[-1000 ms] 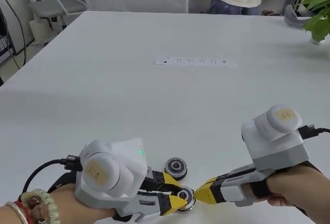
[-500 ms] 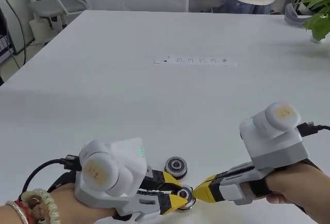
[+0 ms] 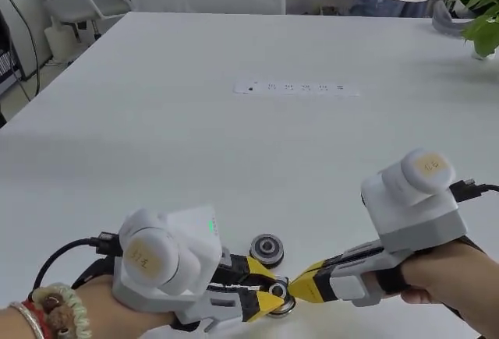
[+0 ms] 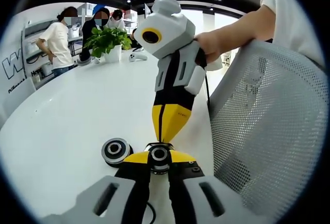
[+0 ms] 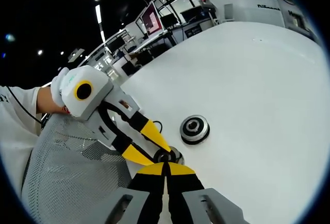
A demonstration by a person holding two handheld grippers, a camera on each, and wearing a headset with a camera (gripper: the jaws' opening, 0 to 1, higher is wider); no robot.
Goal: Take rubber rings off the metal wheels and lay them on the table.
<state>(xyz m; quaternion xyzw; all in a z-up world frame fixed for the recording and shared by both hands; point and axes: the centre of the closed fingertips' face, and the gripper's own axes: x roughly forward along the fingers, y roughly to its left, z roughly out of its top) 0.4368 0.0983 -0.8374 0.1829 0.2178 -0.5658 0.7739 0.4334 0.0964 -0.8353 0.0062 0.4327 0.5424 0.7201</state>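
A small metal wheel [image 3: 281,299] with a dark rubber ring sits near the table's front edge, and my left gripper [image 3: 273,296] is shut on it from both sides. In the left gripper view the wheel [image 4: 159,155] rests between the yellow jaws. My right gripper [image 3: 295,291] comes in from the right, shut, with its yellow tip pressed against that wheel's rim [image 5: 167,155]. Whether it pinches the ring is hidden. A second wheel [image 3: 267,248] with its ring lies flat just beyond, untouched.
A white power strip [image 3: 296,88] lies mid-table. The wide white table [image 3: 234,160] stretches away from me. A potted plant [image 3: 482,19] stands at the far right, office chairs [image 3: 86,0] at the far left, and a person behind the table's far edge.
Both grippers and both wheels stay where they were. The person behind the table has walked to the right.
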